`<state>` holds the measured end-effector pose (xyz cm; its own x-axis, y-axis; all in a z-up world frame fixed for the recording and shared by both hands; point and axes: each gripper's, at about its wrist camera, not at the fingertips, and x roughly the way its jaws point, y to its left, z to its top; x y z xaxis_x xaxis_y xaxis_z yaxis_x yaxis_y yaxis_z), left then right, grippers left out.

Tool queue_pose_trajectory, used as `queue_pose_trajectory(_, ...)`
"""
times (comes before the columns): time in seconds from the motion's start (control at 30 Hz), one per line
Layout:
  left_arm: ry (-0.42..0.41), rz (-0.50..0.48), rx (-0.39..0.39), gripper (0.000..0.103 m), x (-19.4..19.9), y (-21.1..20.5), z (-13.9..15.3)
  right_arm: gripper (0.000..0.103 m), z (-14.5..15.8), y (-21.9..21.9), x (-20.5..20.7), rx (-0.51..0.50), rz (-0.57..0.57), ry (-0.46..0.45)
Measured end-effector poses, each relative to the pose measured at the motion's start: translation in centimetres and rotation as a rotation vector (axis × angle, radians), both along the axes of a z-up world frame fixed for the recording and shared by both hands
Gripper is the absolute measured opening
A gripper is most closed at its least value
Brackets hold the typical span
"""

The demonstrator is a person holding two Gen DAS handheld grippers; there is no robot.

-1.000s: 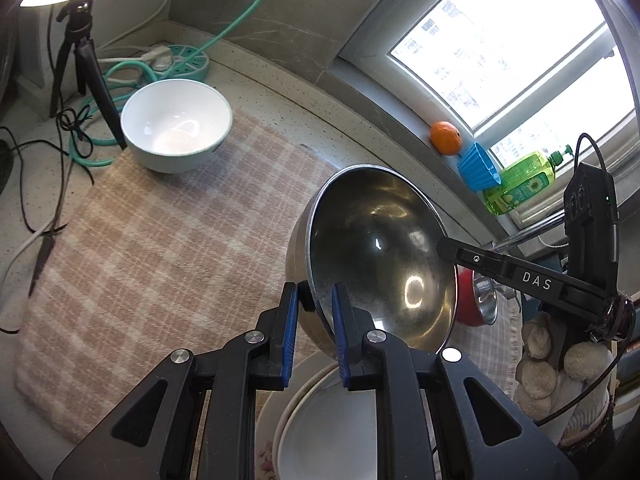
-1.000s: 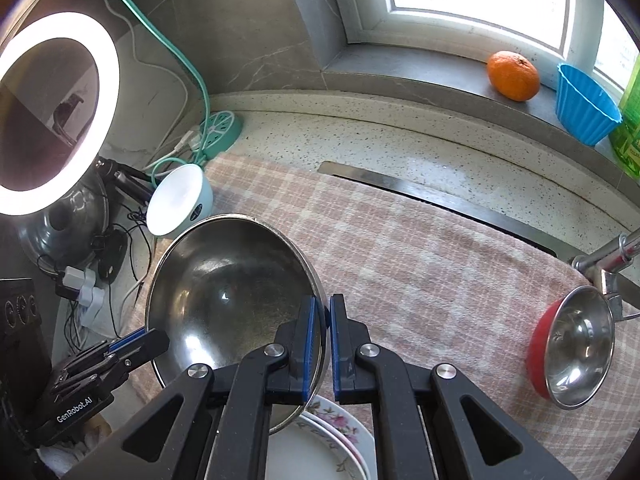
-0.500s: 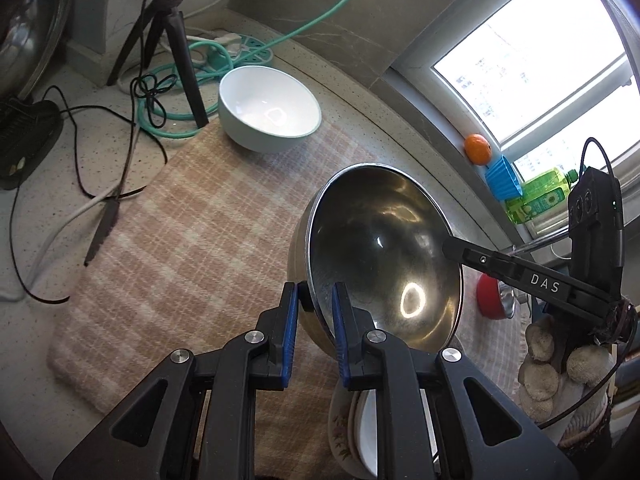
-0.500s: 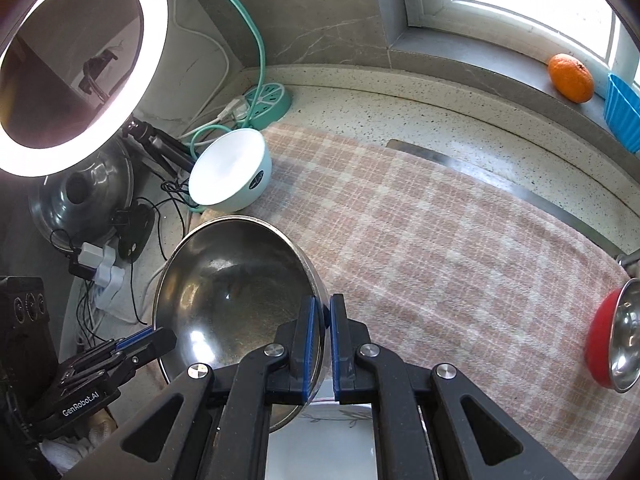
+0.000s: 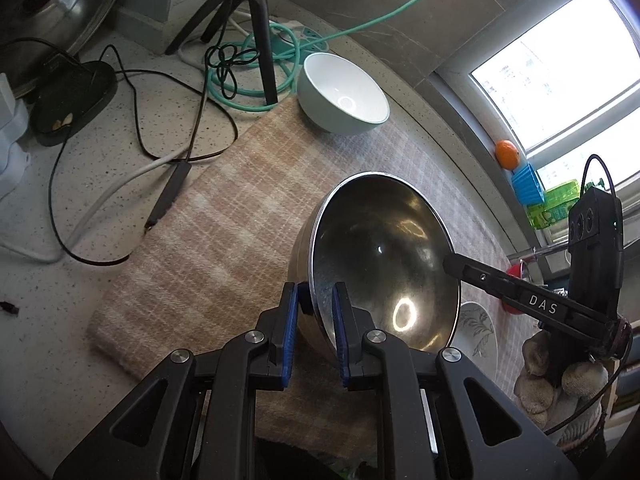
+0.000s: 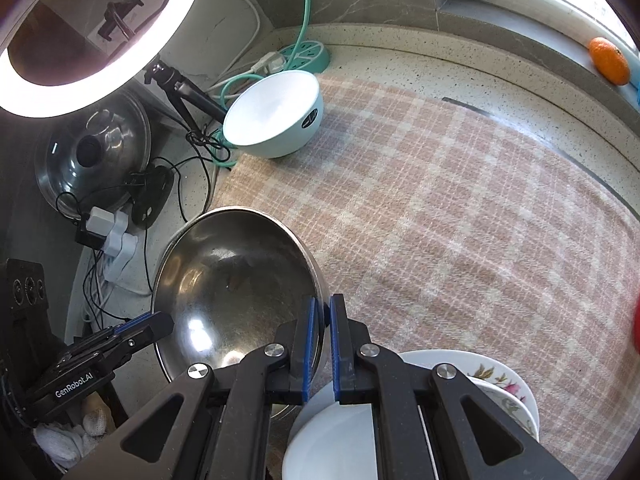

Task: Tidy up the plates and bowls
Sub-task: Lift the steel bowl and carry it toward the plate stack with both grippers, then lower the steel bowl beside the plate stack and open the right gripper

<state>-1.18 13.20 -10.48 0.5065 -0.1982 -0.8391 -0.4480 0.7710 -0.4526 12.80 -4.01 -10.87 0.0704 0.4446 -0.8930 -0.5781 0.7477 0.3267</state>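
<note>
Steel bowl (image 5: pixel 384 264) held in the air between both grippers, tilted on its side above the checked cloth (image 5: pixel 224 224), hollow facing the window side.

Step in hand, judged: carrying the bowl across toward the white bowl (image 5: pixel 344 98) at the far corner of the cloth, likely to nest or set beside it. Best done level-handed: keep both grips matched in height and pace so the rim does not twist out, tip the bowl back upright before lowering, set down on cloth rather than on the bare counter (image 5: pixel 80 184) with its cables (image 5: pixel 140 128), and release only once the base rests flat. Worth watching: the tripod leg (image 5: pixel 266 52) just beside the white bowl, and the stacked plates (image 6: pixel 500 384) below on the near side.

Left to right: left gripper (image 5: pixel 314 300) pinching the near rim, one blue pad outside the wall, one inside, bowl rising ahead and to the right of it. Across the hollow, right gripper (image 6: pixel 322 312) clamped on the opposite rim, pads pressed almost together on the thin edge, bowl spreading to its left. Small red bowl (image 5: pixel 516 276) off at the far right, well apart.
</note>
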Motion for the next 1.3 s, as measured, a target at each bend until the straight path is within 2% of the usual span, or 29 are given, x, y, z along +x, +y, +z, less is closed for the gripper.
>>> queue_pose_trajectory(0.57,0.021,0.035,0.003,0.015,-0.9,1.8,-0.9,0.007,-1.3,0.8,-1.8,0.016,0.019,0.048)
queue_pose_trajectory(1.3,0.005,0.038,0.005,0.015,-0.8,2.2,-0.7,0.011,-1.2,0.6,-2.6,0.021,0.023,0.021)
